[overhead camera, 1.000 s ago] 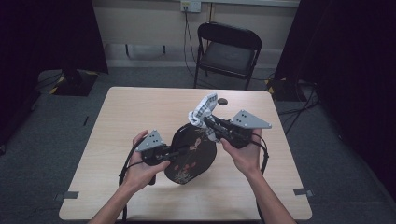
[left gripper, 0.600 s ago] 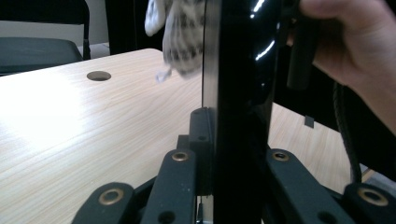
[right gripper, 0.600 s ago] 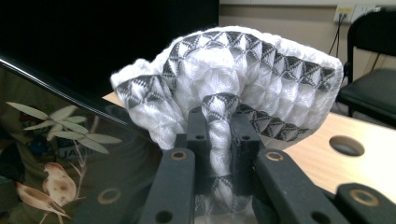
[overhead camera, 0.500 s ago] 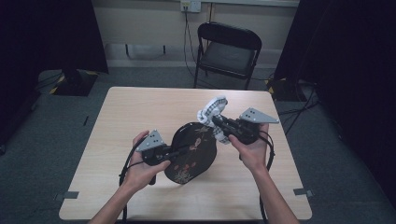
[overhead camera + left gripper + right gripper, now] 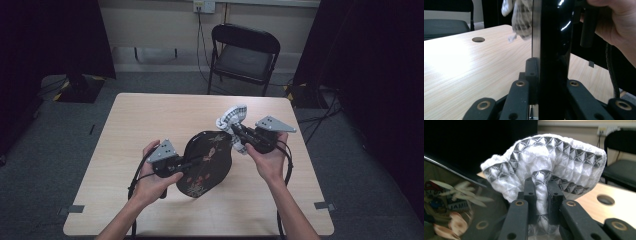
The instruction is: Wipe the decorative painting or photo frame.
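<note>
High view has the left gripper clamped on the near rim of a black lacquer tray held tilted above the table, while the right gripper pinches a checked white cloth right at the tray's far-right edge, so it's nearer for wiping.

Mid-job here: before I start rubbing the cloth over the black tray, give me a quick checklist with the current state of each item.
1. Left gripper clamped on the black tray: ok.
2. Right gripper pinching the white cloth: ok.
3. Tray lifted and tilted toward the cloth: ok.
4. Cloth pressed on the tray's glossy face: cannot tell; it sits at the upper edge.
5. Table free around the work: ok.
</note>
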